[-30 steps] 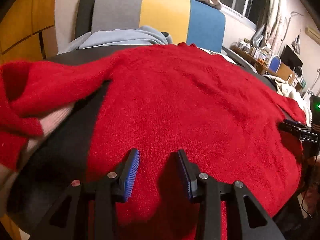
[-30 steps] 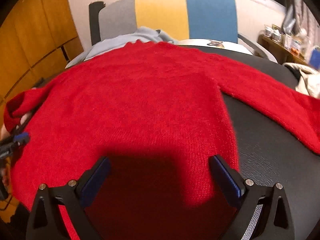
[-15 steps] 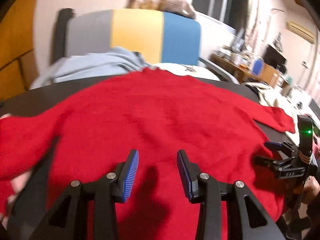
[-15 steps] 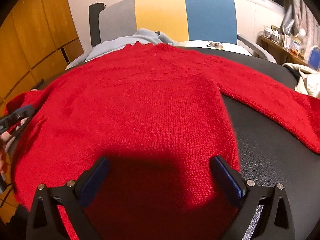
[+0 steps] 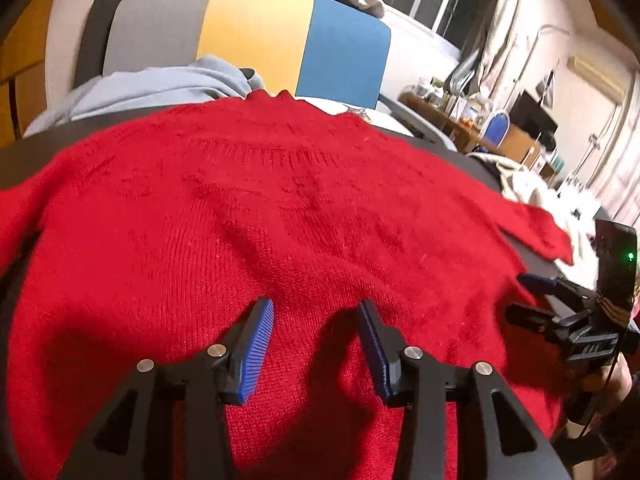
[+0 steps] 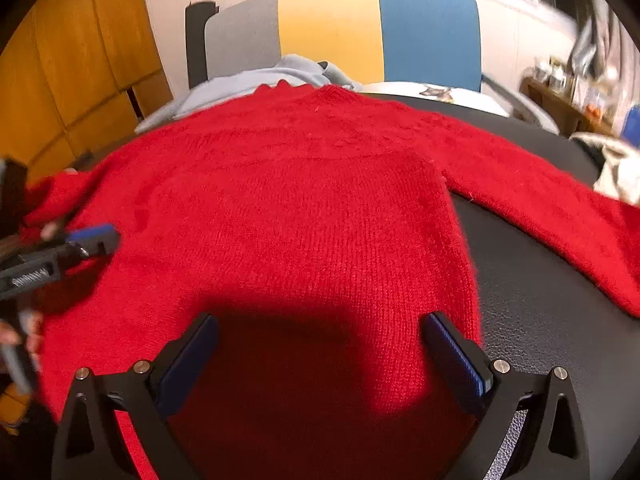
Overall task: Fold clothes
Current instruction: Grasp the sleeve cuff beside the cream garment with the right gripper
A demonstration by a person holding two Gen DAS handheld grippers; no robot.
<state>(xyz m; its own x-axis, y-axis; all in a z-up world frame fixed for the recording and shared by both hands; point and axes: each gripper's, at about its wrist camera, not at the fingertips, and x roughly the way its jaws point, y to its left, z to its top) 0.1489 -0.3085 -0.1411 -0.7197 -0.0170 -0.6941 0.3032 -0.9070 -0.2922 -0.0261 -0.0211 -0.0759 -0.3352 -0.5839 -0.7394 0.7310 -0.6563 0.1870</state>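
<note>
A red knitted sweater point(image 5: 280, 208) lies spread flat on the black table point(image 6: 540, 320), its neck towards the far edge. One sleeve point(image 6: 560, 208) stretches out to the right. My left gripper point(image 5: 316, 320) hovers over the lower middle of the sweater. Its jaws are opening and its blue pads point(image 5: 260, 344) press on nothing. My right gripper point(image 6: 322, 332) stands wide open above the sweater's near hem by the right side seam and casts a dark shadow on the knit. Each gripper shows in the other's view: the right gripper point(image 5: 532, 292), the left gripper point(image 6: 92, 236).
A chair point(image 6: 380, 28) with a grey, yellow and blue back stands behind the table. A light blue garment point(image 5: 160, 84) lies at the far edge. A cream cloth point(image 6: 616, 168) sits at the right. Wooden cabinet doors point(image 6: 80, 72) are at the left, and a cluttered desk point(image 5: 472, 116) far right.
My left gripper has swung right, from the sweater's left sleeve to its middle, and now reaches further over the sweater's left side in the right wrist view. The right gripper has kept still.
</note>
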